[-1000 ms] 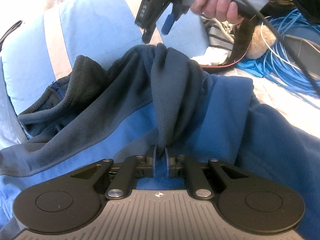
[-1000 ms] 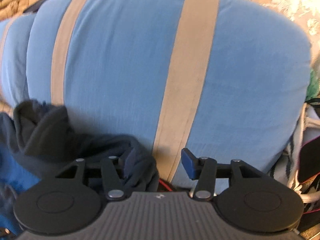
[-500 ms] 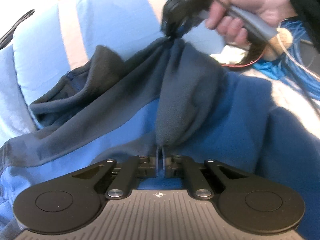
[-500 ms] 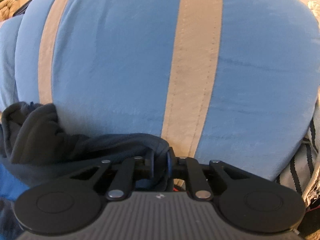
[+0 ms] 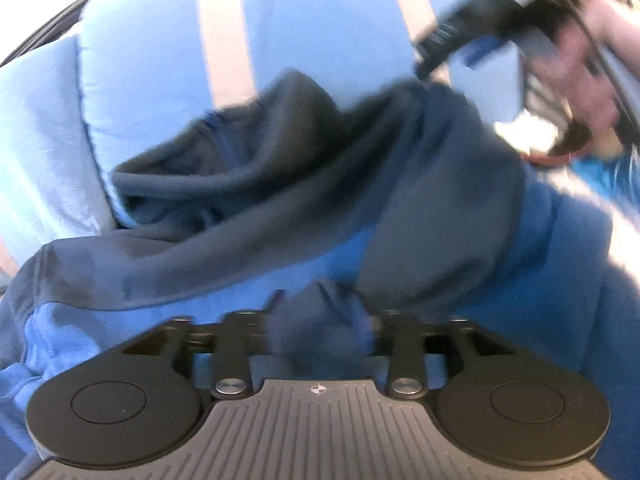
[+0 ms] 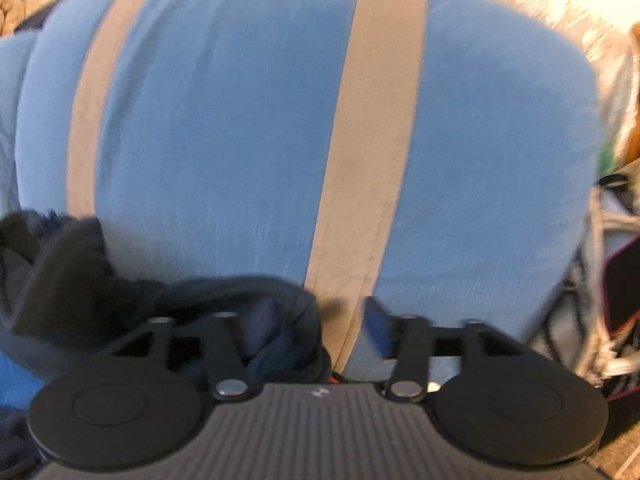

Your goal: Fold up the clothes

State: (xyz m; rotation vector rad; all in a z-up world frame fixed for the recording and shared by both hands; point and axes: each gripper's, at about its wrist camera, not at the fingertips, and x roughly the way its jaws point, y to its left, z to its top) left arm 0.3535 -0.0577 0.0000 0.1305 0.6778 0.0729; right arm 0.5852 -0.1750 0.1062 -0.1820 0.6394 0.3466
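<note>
Both tongs look parted around the rumpled blue-and-grey fleece jacket [image 5: 304, 200], so, blur permitting, flatten its bunched folds before you crease.

Passage ahead is blocked by the striped blue cushion [image 6: 248, 128], with bunched fleece [image 5: 420, 184] heaped against its base and cluttered cables [image 5: 600, 176] alongside.

Bed [image 5: 624, 216]: blue fleece jacket [image 5: 460, 208] heaped against blue tan-striped pillow [image 6: 248, 128]
</note>
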